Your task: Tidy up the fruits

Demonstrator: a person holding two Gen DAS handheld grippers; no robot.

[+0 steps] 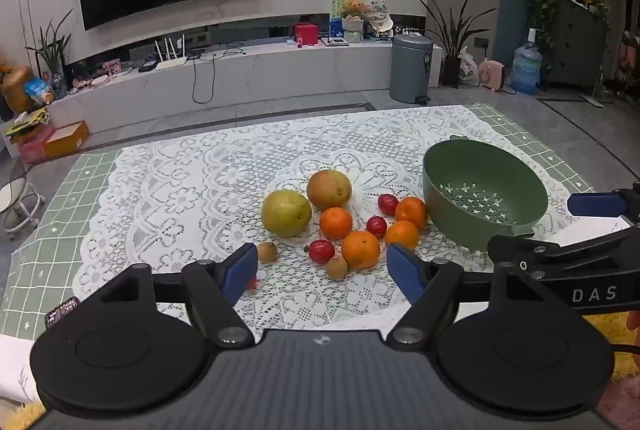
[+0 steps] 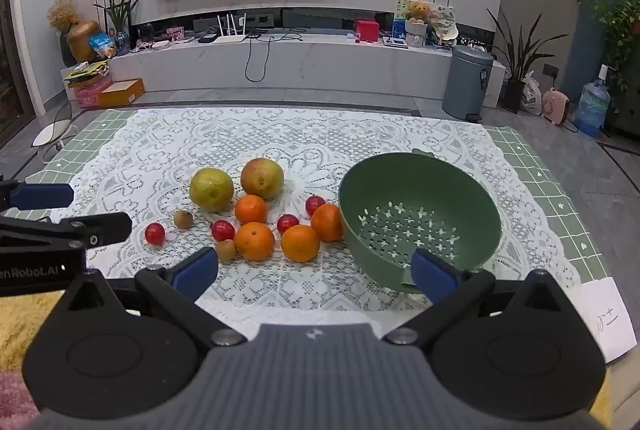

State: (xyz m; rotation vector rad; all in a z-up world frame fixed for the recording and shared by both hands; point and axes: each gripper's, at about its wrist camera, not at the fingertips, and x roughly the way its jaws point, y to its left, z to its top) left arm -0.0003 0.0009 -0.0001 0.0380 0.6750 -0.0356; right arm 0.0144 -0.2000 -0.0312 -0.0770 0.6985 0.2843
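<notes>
Fruit lies clustered on a lace cloth: two large yellow-green pears [image 1: 286, 213] [image 2: 211, 189], several oranges [image 1: 360, 249] [image 2: 254, 241], several small red fruits [image 1: 321, 251] [image 2: 155, 233] and two brown kiwis [image 1: 336, 267] [image 2: 183, 219]. An empty green colander bowl [image 1: 485, 195] [image 2: 420, 220] stands right of the fruit. My left gripper [image 1: 322, 270] is open and empty, just short of the fruit. My right gripper [image 2: 314, 270] is open and empty, its right finger in front of the bowl's near rim.
The table [image 1: 52, 214] has a green checked cover under the lace. A white paper [image 2: 608, 322] lies at the near right. Each gripper shows at the edge of the other's view. Behind are a TV wall, a grey bin [image 1: 411, 68] and plants.
</notes>
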